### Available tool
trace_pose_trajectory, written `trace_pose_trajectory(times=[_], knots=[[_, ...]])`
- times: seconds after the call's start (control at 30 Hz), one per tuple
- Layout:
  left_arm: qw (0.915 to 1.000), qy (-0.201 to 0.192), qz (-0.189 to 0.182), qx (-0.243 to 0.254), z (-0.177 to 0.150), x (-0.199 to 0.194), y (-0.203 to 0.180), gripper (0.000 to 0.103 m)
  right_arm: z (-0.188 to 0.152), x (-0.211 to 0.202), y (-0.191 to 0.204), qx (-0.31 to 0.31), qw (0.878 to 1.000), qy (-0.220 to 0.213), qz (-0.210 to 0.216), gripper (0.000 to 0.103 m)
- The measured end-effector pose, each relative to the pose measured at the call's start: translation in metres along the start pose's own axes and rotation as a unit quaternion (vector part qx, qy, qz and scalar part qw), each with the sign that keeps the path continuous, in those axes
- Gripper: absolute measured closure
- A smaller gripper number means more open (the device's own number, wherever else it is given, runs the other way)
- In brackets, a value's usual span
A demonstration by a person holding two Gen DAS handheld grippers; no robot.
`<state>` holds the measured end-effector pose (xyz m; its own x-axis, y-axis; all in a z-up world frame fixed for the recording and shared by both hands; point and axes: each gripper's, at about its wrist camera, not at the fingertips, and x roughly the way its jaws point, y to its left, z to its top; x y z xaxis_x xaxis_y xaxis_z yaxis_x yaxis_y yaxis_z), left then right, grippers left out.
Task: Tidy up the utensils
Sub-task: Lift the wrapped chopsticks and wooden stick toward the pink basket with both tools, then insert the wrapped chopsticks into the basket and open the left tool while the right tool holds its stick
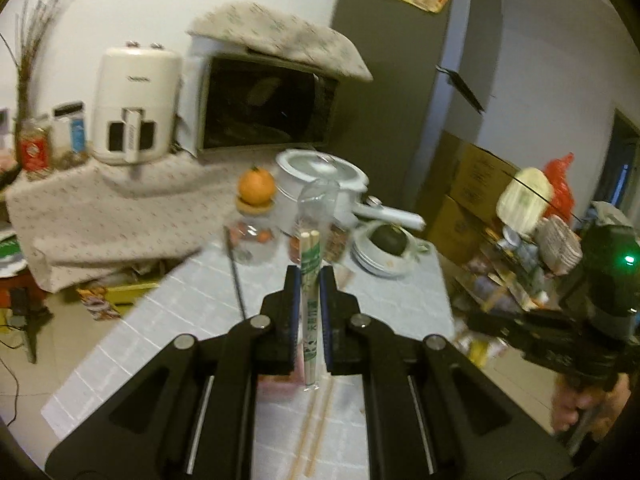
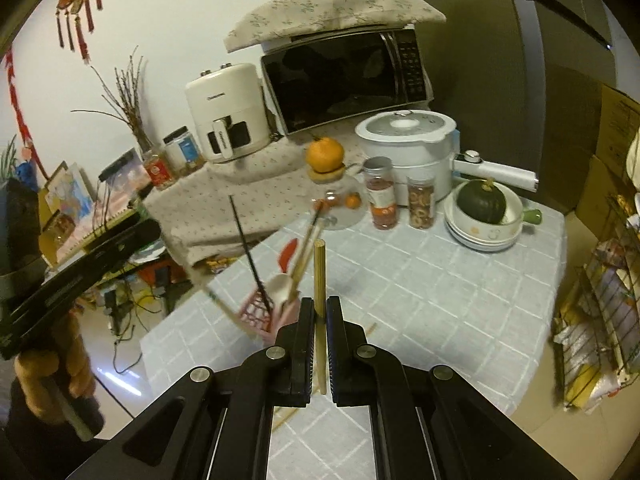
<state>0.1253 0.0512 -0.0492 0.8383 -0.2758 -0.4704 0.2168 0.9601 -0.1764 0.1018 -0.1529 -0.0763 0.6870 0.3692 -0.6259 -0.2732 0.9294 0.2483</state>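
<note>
**Utensils: a chopstick item in each gripper, above the pink holder**

Utensils are split three ways here. At the left of the right wrist view, the pink lattice-sided plastic utensil holder [image 2: 260, 314] stands on the pale grey checked tablecloth [image 2: 420, 288]. It already carries a thin black stick [image 2: 246, 248], a white ceramic spoon [image 2: 280, 286] and some light wooden chopsticks, all leaning at loose angles.

Just right of it, the right gripper [image 2: 320, 308] has its fingers pressed onto a single bare bamboo chopstick [image 2: 319, 276], held upright, its top poking well above the pads.

In the left wrist view, the left gripper [image 1: 309, 276] pinches a pair of wooden chopsticks in a clear wrapper with green print [image 1: 310, 280], also upright. Below it, two loose pale wooden chopsticks [image 1: 316, 428] lie on the cloth.

Risks, as I judge them: the bare chopstick is thin and round, so it could pivot or slide in the pads on the way down. It might also strike the leaning utensils or the holder's rim and tip the light holder over. The slick wrapper may slip in the left grip. The two grippers work close together and could collide.
</note>
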Motion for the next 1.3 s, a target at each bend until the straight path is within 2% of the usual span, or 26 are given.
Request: trace_pose_trajectory(times=[0.13,0.3,0.43,0.77,0.87,0.97,1.03,1.2,1.3], knots=[[0.9993,-0.016,0.031,0.014,-0.001,0.009,0.004,0.092,0.001,0.004,0.008,-0.002,1.000,0.002,0.006,0.097],[0.9982,-0.006,0.057,0.018,-0.009,0.029,0.011,0.092,0.001,0.009,0.011,-0.001,1.000,0.008,0.010,0.097],[0.9972,0.019,0.070,0.018,-0.016,0.046,0.016,0.092,0.000,0.011,0.012,-0.001,1.000,0.010,0.009,0.097],[0.9932,0.088,0.076,0.002,-0.030,0.078,0.021,0.092,0.000,0.014,0.008,0.006,1.000,0.014,0.008,0.097],[0.9914,0.101,0.082,-0.013,-0.032,0.083,0.024,0.085,0.001,0.015,0.010,0.005,1.000,0.013,0.008,0.097],[0.9928,0.093,0.068,-0.032,-0.027,0.075,0.024,0.067,0.004,0.016,0.014,0.005,1.000,0.010,0.011,0.097],[0.9938,0.083,0.065,-0.035,-0.022,0.066,0.022,0.052,0.007,0.016,0.017,0.004,1.000,0.006,0.013,0.097],[0.9943,0.079,0.065,-0.031,-0.018,0.049,0.023,0.049,0.019,0.018,0.029,0.003,1.000,-0.008,0.023,0.097],[0.9933,0.085,0.070,-0.035,-0.020,0.041,0.030,0.044,0.029,0.018,0.036,0.004,0.999,-0.019,0.029,0.097]])
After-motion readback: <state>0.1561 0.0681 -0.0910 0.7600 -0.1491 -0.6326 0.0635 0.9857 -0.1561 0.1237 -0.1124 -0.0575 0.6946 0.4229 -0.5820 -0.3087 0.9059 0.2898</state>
